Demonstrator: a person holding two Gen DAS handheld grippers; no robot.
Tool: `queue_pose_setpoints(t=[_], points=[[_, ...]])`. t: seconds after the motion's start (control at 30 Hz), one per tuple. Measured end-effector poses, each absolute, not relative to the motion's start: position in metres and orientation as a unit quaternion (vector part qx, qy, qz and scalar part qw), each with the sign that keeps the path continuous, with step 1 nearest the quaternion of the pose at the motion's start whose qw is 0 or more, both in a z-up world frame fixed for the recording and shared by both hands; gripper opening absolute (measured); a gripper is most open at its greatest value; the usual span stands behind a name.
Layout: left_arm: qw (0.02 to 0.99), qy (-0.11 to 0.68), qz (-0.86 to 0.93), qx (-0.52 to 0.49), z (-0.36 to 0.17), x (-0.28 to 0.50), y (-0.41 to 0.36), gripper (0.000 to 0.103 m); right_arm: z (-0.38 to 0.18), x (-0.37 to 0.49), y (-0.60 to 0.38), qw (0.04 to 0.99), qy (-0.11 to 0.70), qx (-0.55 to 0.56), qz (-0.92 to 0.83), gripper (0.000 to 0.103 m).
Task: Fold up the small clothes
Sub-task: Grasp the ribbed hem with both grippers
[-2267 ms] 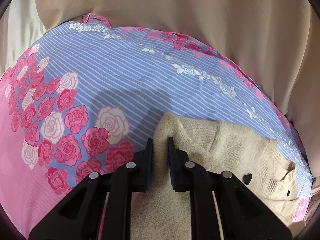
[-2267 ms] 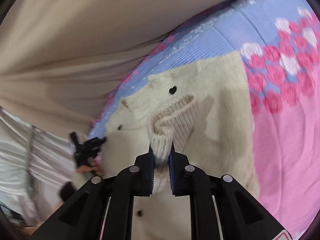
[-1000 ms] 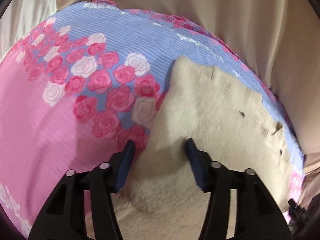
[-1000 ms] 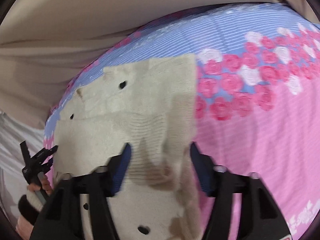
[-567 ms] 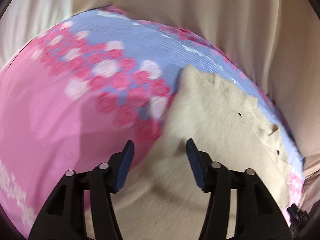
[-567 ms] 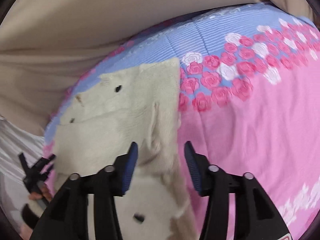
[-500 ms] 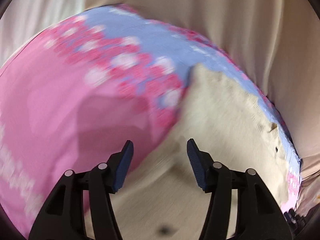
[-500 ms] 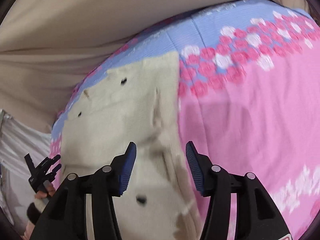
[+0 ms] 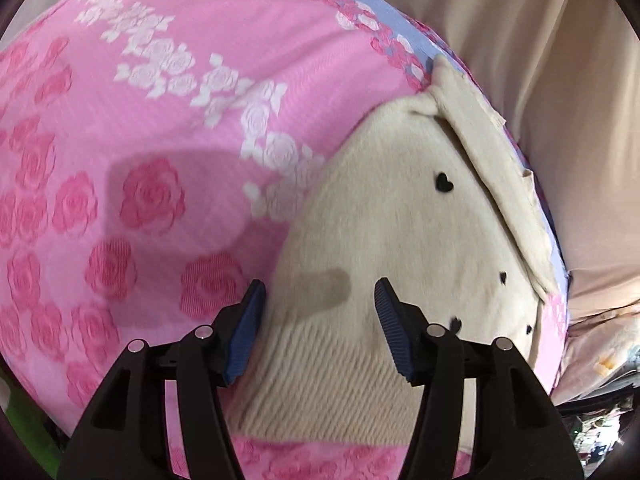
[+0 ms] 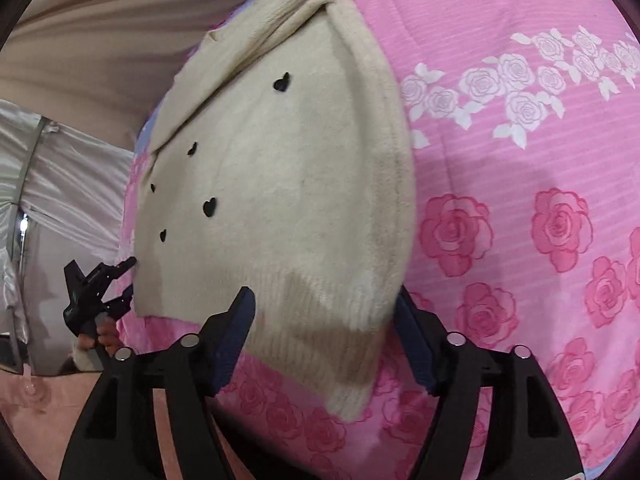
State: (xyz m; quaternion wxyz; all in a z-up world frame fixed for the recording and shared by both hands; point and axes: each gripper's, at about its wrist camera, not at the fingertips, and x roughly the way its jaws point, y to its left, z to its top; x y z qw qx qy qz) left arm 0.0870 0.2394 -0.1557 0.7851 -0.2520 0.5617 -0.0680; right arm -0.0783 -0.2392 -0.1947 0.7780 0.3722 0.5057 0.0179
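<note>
A: Cardigan [image 9: 400, 240] — where is it lying?

B: It is lying flat on the pink rose sheet [image 9: 140, 120], cream knit with black heart buttons [image 9: 443, 181]. In the left view it is filling the 3 o'clock to 6 o'clock part, its ribbed hem [image 9: 320, 392] sitting toward 6 o'clock.

A: And the left claw [image 9: 320, 328]?

B: It is standing wide, holding nothing, its blue pads [image 9: 246, 332] flanking the hem's left corner.

A: The right claw [image 10: 324, 344]?

B: Also wide and holding nothing, hovering over the hem [image 10: 320, 312] at 6 o'clock. A sleeve [image 10: 384, 140] is lying folded along the cardigan's [image 10: 280, 168] 3 o'clock edge, over the sheet [image 10: 520, 200].

A: Is the left claw [image 10: 100, 292] showing there?

B: Yes, at 9 o'clock, beside the hem's corner.
</note>
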Motion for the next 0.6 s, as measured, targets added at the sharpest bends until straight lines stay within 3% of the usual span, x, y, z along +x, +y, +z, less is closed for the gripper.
queue_pose_setpoints(t=[0.13, 0.2, 0.27, 0.6], points=[[0.776, 0.563, -0.07, -0.274, -0.157, 0.076, 0.24, 0.049, -0.198, -0.071, -0.222, 0.777, 0.503, 0.375, 0.054, 0.068], [0.773, 0.57, -0.059, -0.273, -0.162, 0.072, 0.242, 0.008, -0.203, -0.073, -0.208, 0.772, 0.516, 0.366, 0.061, 0.047], [0.767, 0.567, -0.064, -0.294, -0.165, 0.067, 0.249, 0.007, -0.202, -0.073, -0.207, 0.769, 0.53, 0.356, 0.04, 0.012], [0.759, 0.583, -0.114, -0.267, -0.126, 0.035, 0.229, 0.005, -0.153, -0.11, -0.227, 0.795, 0.533, 0.291, 0.009, 0.01]])
